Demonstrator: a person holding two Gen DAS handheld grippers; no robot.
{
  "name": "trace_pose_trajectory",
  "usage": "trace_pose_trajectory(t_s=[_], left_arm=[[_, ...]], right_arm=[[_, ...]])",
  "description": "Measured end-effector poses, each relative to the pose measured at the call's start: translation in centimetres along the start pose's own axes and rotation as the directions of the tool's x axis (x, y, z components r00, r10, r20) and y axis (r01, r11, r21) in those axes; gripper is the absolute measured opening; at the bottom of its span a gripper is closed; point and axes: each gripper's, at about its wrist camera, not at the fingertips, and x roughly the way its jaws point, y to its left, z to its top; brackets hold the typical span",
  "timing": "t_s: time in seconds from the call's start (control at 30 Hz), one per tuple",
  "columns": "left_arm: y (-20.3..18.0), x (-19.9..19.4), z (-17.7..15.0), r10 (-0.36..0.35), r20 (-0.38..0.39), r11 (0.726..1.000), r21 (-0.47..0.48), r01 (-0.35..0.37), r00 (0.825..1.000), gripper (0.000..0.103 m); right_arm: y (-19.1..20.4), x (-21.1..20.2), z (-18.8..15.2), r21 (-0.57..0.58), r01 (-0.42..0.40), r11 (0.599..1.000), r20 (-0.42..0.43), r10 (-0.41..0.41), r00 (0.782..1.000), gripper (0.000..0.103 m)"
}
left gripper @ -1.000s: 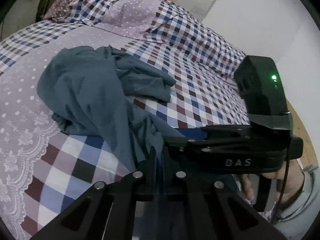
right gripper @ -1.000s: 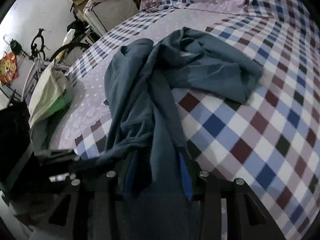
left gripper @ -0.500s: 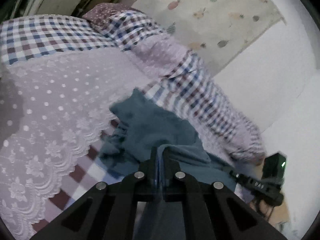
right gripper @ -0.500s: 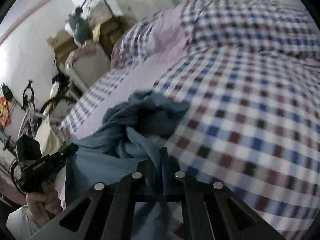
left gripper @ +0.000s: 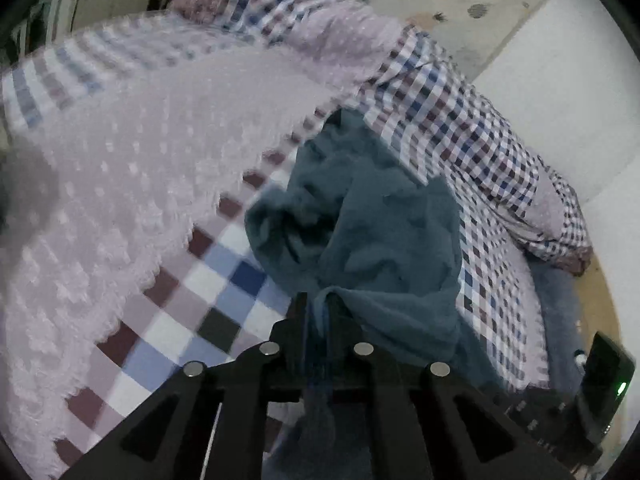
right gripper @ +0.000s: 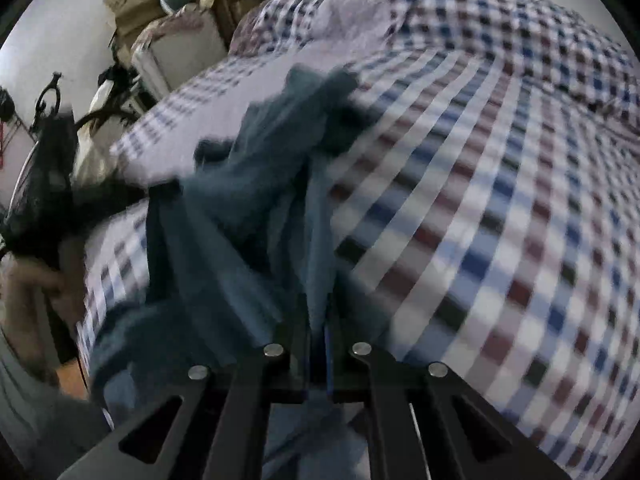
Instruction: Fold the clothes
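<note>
Two hand-held grippers are working over a bed [left gripper: 132, 184] covered in a lilac dotted and blue-and-maroon checked quilt. The left gripper [left gripper: 318, 312] is pinching a bunched edge of a teal garment [left gripper: 372, 224], its fingers [left gripper: 299, 316] closed tight on the cloth. The right gripper [right gripper: 319, 320] is doing the same, its fingers closed on another part of the same garment [right gripper: 256, 184].

A second ago the garment was lying in a crumpled heap near the middle of the bed, with the right gripper's fingers wider apart around the cloth. Now both grippers are lifting it: the cloth is hanging in loose folds from the two pinch points, with its far end trailing on the checked part of the quilt toward the bed's near edge. The right view is blurred by motion, so which part of the garment each gripper is holding is hard to say; it may be a hem or shoulder line.

Judging from this, the garment is being raised and spread apart so it can be laid flat for folding; no fold is showing in it.
</note>
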Motion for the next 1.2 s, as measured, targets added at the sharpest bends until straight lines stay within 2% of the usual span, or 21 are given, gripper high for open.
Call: trace_pose_trajectory(t_s=[0.07,0.1,0.13,0.2,0.33,0.43,0.53,0.57,0.6,0.63,0.67,0.7,0.77,0.8,0.87,0.93,0.97,1.03,1.1,1.2], left_arm=[[-0.8,-1.8,0.4,-0.043,0.076,0.998,0.042,0.04,0.996,0.03],[-1.3,-2.4,0.7,-0.075,0.107,0.996,0.063,0.068,0.991,0.053],[-1.8,-2.8,0.8,-0.102,0.128,0.992,0.083,0.092,0.987,0.067],[-3.0,-3.2,0.8,-0.149,0.153,0.981,0.145,0.127,0.977,0.07],[-6.2,-3.5,0.1,-0.148,0.178,0.951,0.295,0.091,0.973,0.071],[-8.5,-2.4,-1.0,-0.167,0.139,0.912,0.397,0.099,0.976,0.071],[-10.3,-0.7,-2.7,-0.106,0.112,0.873,0.486,0.038,0.988,0.071],[-10.7,-0.1,-3.0,-0.075,0.113,0.868,0.497,0.01,0.991,0.07],[-11.0,0.4,-3.2,-0.045,0.113,0.862,0.507,-0.018,0.993,0.064],[-10.8,0.7,-3.4,-0.023,0.109,0.859,0.511,-0.036,0.994,0.038],[-10.6,1.0,-3.6,-0.001,0.105,0.857,0.513,-0.053,0.994,0.019],[-10.0,1.2,-3.3,0.022,0.102,0.872,0.484,-0.069,0.995,0.002],[-6.6,-0.1,-2.5,0.043,0.161,0.94,0.329,-0.095,0.986,0.002],[-4.8,-0.8,-2.1,0.058,0.189,0.963,0.247,-0.104,0.98,0.002],[-1.4,-2.1,-1.3,0.093,0.241,0.99,0.078,-0.115,0.966,0.001],[2.0,-3.4,-0.5,0.136,0.285,0.989,-0.093,-0.114,0.949,0.001],[3.7,-4.0,-0.1,0.16,0.303,0.978,-0.178,-0.109,0.939,0.001],[7.0,-5.3,0.7,0.212,0.332,0.936,-0.341,-0.092,0.919,0.001],[8.7,-4.7,1.1,0.21,0.296,0.919,-0.386,-0.085,0.932,0.001],[8.4,-2.9,1.4,0.047,0.242,0.937,-0.346,0.041,0.969,0.005]], right_arm=[[0.5,0.2,-0.7,0.002,-0.014,1.0,0.019,0.014,1.0,0.004],[0.9,0.2,-0.9,-0.001,-0.015,1.0,0.029,0.015,0.999,0.004],[1.4,0.1,-1.1,-0.013,-0.013,1.0,0.041,0.013,0.999,0.004],[2.7,-0.4,-1.4,-0.04,-0.017,0.999,0.07,0.02,0.997,0.004],[5.4,-0.3,-2.4,-0.123,0.005,0.992,0.069,0.004,0.998,0.004],[7.5,-0.2,-3.2,-0.186,0.022,0.982,0.067,-0.01,0.998,0.004],[9.5,0.0,-4.0,-0.249,0.04,0.968,0.065,-0.024,0.998,0.004],[9.9,-0.1,-4.2,-0.256,0.041,0.966,0.065,-0.026,0.998,0.004],[10.1,-0.1,-4.4,-0.261,0.042,0.965,0.065,-0.026,0.998,0.004],[10.2,-0.1,-4.5,-0.261,0.043,0.964,0.064,-0.027,0.998,0.003],[10.1,-0.2,-4.6,-0.257,0.046,0.965,0.065,-0.03,0.997,0.003],[9.9,-0.3,-4.7,-0.252,0.05,0.966,0.067,-0.034,0.997,0.003],[9.1,-0.6,-4.8,-0.221,0.046,0.974,0.073,-0.03,0.997,0.003],[8.5,-0.8,-4.9,-0.2,0.043,0.979,0.077,-0.028,0.997,0.003],[7.5,-1.1,-4.9,-0.16,0.032,0.987,0.083,-0.019,0.996,0.003],[7.0,-1.0,-5.0,-0.137,0.025,0.99,0.08,-0.014,0.997,0.003],[6.7,-1.0,-5.1,-0.13,0.022,0.991,0.08,-0.012,0.997,0.003],[6.5,-1.2,-5.2,-0.123,0.016,0.992,0.08,-0.006,0.997,0.004],[6.5,-1.3,-5.2,-0.117,0.011,0.993,0.078,-0.002,0.997,0.005],[6.4,-1.0,-5.0,-0.094,-0.008,0.996,0.068,0.014,0.998,0.005]])
